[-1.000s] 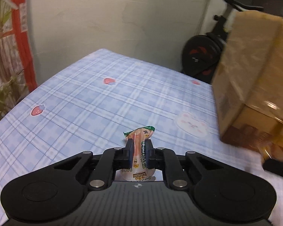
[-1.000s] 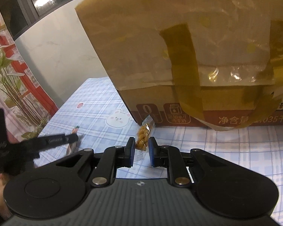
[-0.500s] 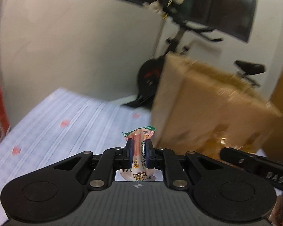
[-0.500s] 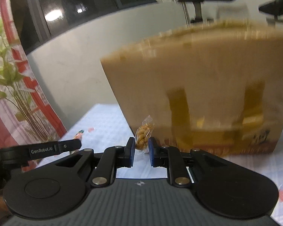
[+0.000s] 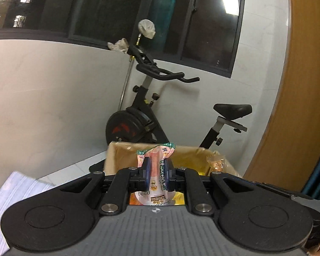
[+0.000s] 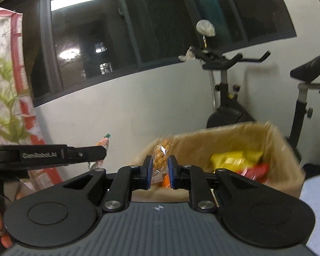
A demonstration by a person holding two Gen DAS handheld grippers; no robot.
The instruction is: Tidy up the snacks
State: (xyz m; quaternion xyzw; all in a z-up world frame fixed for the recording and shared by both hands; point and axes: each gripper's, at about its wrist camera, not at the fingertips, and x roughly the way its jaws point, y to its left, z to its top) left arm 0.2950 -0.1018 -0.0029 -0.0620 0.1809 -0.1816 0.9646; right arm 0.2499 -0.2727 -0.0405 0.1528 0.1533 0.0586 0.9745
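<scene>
1. L gripper (image 5: 156,171): jaws clamped on sausage pack (image 5: 154,164), pink/orange w/ green top seal; pack stands upright betw. blue pads, lower half hanging below them.
2. R gripper (image 6: 160,170): jaws clamped on peanut pack (image 6: 159,160), small clear sachet of orange-brown nuts, upright, bottom seal poking out below pads.
3. Cardboard box (image 6: 283,149): open top, brown, tape-lined. Inside: yellow bag (image 6: 234,160) and red pack (image 6: 256,170) toward far-right wall. L view shows box (image 5: 117,157) straight ahead under the sausage pack, crinkled wrapper (image 5: 218,162) at its right rim.
4. Positions: both packs look level w/ or just above box rim; R pack near the near-left corner, L gripper arm (image 6: 59,154) just beside box's left wall in R view.
5. Step in hand (judged): drop both snacks into box.
6. Doing it well: carry each pack fully past near rim before letting go; lower into the opening, don't toss; aim for bare near-left floor, clear of yellow bag; release one at a time so grippers don't knock; avoid nudging box wall, looks light.
7. Backdrop: exercise bike (image 5: 143,111), wall, dark window.
</scene>
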